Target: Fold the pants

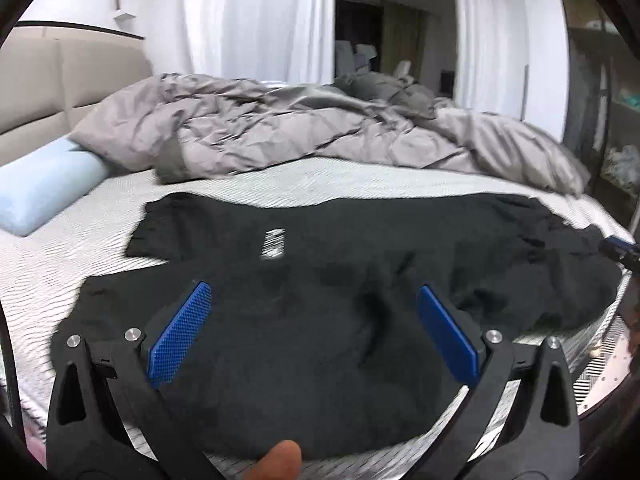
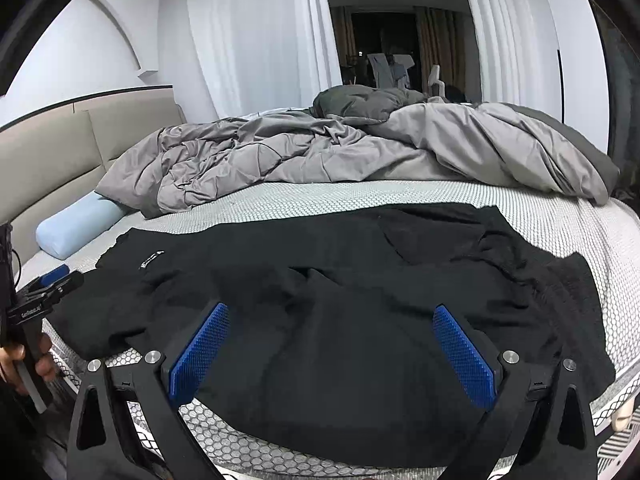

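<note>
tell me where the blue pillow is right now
The blue pillow lies at the left of both views, by the headboard, just left of the grey duvet and beyond the black pants.

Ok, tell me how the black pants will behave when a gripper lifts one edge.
The black pants lie wrinkled and flat on the mattress, so they will probably droop and sag. The fabric looks soft and matte, so the ridged pads should hold it. Probably light.

Black pants (image 2: 320, 320) on a white honeycomb-patterned mattress (image 2: 400, 196)
Grey duvet (image 2: 280, 152), pale blue pillow (image 2: 76, 228), blue textured pads (image 2: 464, 356).
</note>
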{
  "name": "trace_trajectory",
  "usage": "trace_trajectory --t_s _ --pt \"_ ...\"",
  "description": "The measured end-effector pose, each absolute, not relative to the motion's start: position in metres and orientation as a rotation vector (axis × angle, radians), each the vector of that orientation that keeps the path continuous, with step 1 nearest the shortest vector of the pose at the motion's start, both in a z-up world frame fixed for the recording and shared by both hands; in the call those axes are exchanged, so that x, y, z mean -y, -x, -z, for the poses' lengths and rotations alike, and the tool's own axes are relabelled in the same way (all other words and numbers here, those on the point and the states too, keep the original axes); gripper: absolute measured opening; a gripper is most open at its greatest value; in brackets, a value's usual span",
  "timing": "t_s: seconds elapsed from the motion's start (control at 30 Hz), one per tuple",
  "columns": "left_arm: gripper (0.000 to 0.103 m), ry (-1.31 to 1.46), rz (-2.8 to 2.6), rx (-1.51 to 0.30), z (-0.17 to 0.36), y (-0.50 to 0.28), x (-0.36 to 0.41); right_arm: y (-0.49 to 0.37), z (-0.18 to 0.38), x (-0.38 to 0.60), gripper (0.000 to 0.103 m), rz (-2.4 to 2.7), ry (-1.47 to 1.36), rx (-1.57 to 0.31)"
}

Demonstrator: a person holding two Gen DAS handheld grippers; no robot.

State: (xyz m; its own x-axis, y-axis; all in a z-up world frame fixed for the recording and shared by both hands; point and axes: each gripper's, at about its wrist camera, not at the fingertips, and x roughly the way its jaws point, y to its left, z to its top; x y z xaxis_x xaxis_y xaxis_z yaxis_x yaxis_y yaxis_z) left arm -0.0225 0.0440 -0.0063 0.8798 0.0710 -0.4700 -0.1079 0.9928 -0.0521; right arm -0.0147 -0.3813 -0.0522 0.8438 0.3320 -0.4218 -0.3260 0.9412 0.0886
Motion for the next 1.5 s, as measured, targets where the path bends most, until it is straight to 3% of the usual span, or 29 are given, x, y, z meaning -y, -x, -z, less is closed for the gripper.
trace_trajectory --t_s 0.4,0.57,0.73,0.8,0.83,0.87,1.1,1.27,1.5 --pt "0.101 0.295 -0.335 -0.617 0.029 0.089 -0.178 0.032 0.060 0.424 0.103 -0.277 -0.083 -0.485" --pt "0.074 0.452 -0.290 -0.697 0.059 0.100 -0.219 0.030 0.059 0.439 0.103 -0.246 -0.149 -0.481" --pt "0.055 0.503 -0.262 -0.711 0.079 0.083 -0.242 0.028 0.057 0.439 0.103 -0.235 -0.158 -0.467" --pt "0.037 0.495 -0.282 -0.693 0.077 0.068 -0.252 0.028 0.057 0.436 0.103 -0.237 -0.149 -0.465" --pt "0.017 0.499 -0.303 -0.683 0.077 0.062 -0.259 0.027 0.057 0.435 0.103 -0.236 -0.143 -0.467" --pt "0.008 0.502 -0.329 -0.675 0.076 0.056 -0.265 0.026 0.058 0.434 0.103 -0.233 -0.137 -0.470" --pt "0.006 0.569 -0.437 -0.615 0.067 0.049 -0.329 0.021 0.063 0.460 0.103 -0.157 -0.197 -0.492" --pt "0.006 0.479 -0.466 -0.615 0.061 0.039 -0.315 0.023 0.066 0.520 0.103 -0.073 -0.401 -0.514" --pt "0.006 0.523 -0.447 -0.623 0.065 0.048 -0.307 -0.023 0.105 0.588 0.098 0.005 -0.614 -0.767"
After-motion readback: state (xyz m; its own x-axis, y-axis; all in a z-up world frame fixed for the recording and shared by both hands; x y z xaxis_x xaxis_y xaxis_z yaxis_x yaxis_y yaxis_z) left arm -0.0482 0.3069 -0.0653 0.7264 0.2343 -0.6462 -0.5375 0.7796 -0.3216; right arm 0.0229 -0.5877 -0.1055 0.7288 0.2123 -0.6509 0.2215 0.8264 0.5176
